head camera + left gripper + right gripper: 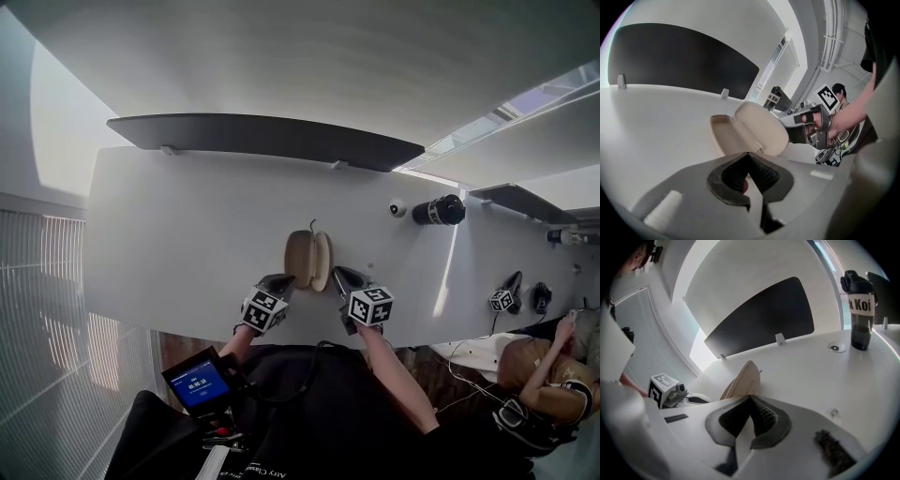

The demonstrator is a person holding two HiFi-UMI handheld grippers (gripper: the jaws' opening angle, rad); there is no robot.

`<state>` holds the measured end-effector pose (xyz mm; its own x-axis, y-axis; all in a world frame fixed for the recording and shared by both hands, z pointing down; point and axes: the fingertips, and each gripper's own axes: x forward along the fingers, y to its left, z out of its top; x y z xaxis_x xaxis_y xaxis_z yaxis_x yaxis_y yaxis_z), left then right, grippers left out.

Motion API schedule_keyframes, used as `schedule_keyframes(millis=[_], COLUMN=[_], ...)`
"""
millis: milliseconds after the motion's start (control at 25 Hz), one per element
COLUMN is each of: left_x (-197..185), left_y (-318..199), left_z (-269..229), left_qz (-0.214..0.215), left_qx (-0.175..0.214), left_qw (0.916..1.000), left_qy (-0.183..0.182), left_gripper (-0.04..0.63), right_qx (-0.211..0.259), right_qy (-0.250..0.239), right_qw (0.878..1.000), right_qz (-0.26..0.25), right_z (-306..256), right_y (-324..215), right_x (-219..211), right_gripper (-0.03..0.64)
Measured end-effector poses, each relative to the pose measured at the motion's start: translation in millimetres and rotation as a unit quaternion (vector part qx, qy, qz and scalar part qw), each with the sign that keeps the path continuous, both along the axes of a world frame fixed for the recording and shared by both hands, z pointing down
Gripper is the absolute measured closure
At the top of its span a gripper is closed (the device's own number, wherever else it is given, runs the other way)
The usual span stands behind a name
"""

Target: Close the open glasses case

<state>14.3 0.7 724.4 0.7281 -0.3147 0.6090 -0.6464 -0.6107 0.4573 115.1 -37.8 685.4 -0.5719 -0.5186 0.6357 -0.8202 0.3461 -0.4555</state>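
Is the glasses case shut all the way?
No, the left gripper view shows the glasses case gaping open, its lid tilted up and away from the base so the inside shows.

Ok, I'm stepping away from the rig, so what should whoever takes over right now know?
Left gripper: shut, empty, tip close to the glasses case.
Right gripper: shut, empty, at the case's other side.
The case sits half open on the white table, between the two grippers.
Done: grippers brought up to the case.
Left: push the two halves together until it shuts.
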Motion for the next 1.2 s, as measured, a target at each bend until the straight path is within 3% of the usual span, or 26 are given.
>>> schedule_keyframes(millis=[280, 680, 1200], left_x=[-16, -12, -27], left_y=[1, -1, -2], left_z=[1, 0, -3], left_qz=[-0.025, -0.029, -0.044], left_qx=[-0.003, -0.001, 0.0], left_qw=[0.9997, 0.9993, 0.9987], left_qy=[0.007, 0.025, 0.025], left_gripper=[0.589, 0.589, 0.589], right_qx=[0.012, 0.024, 0.034], right_qy=[0.002, 0.008, 0.001], right_qw=[1.0, 0.999, 0.995], right_qz=[-0.004, -0.027, -0.093], right_z=[-9, -20, -27], right_y=[-4, -10, -9], right_x=[-6, -25, -72], right_gripper=[0.618, 0.618, 0.618])
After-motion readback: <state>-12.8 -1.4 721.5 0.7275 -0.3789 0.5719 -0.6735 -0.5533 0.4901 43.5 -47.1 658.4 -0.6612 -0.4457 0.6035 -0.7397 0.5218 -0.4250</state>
